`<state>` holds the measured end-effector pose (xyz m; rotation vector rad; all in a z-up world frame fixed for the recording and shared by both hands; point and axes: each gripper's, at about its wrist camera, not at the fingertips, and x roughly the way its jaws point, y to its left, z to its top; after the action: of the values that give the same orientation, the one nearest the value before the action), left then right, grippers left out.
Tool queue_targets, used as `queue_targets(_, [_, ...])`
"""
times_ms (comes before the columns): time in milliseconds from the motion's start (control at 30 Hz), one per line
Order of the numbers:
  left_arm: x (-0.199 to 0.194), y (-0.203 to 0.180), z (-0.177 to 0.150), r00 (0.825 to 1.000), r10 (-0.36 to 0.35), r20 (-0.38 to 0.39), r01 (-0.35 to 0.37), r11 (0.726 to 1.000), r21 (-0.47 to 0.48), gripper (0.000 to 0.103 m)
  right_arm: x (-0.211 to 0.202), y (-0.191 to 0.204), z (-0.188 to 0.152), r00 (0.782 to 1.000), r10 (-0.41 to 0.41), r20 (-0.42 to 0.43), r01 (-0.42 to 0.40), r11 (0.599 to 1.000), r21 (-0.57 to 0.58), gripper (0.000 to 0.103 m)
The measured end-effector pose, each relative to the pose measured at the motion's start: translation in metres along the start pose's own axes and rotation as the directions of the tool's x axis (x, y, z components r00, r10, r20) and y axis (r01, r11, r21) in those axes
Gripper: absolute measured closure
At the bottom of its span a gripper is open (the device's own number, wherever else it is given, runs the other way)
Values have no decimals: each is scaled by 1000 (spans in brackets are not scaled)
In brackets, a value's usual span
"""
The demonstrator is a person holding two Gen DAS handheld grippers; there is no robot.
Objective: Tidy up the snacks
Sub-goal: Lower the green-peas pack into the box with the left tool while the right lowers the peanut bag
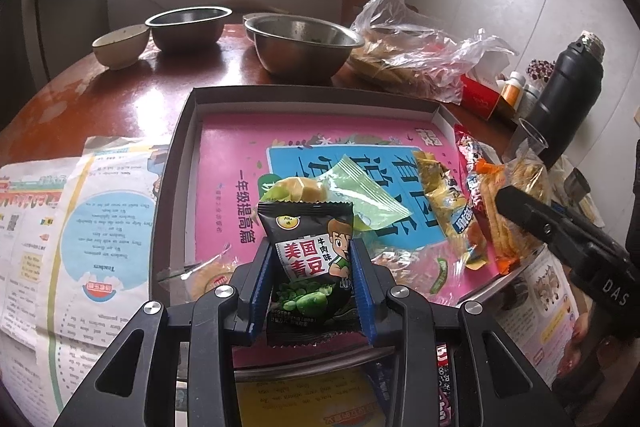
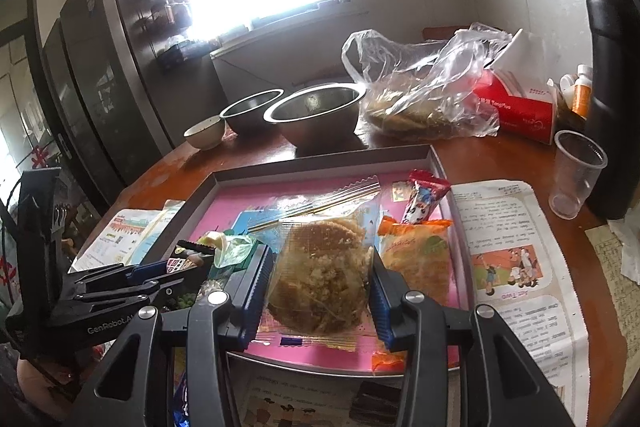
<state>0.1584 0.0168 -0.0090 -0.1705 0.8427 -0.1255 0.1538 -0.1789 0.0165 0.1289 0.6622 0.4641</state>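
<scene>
Both grippers are clamped on snacks over the tray (image 1: 182, 163): left gripper (image 1: 312, 275) on a pea packet (image 1: 308, 251), right gripper (image 2: 318, 291) on a cake packet (image 2: 320, 267), free floor at twelve o'clock.

A black foil snack packet (image 1: 310, 259) printed with red-and-white characters, a cartoon boy and green peas sits between blue ribbed pads (image 1: 260, 279) on a black two-finger gripper (image 1: 312, 247). A clear wrapper showing a golden-brown crumbly cake (image 2: 320, 275) lies over a pink book cover with a sky-blue panel (image 1: 240, 167) inside a grey shallow cardboard box (image 1: 180, 147). An orange packet (image 2: 416, 251) and a red-topped cartoon wrapper (image 2: 424, 195) sit alongside, on a reddish-brown glossy table (image 1: 120, 99).
</scene>
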Motion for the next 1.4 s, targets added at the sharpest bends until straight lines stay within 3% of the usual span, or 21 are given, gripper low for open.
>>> queue_targets(567, [2,-1,-2,1000,-2,-3,2,1000,5,65,25,16,-13,997,20,-72,-22,999,-31,58])
queue_targets(1400, [1,3,-2,1000,5,-1,-5,1000,-9,65,32,19,-15,997,15,-75,-19,999,-45,57])
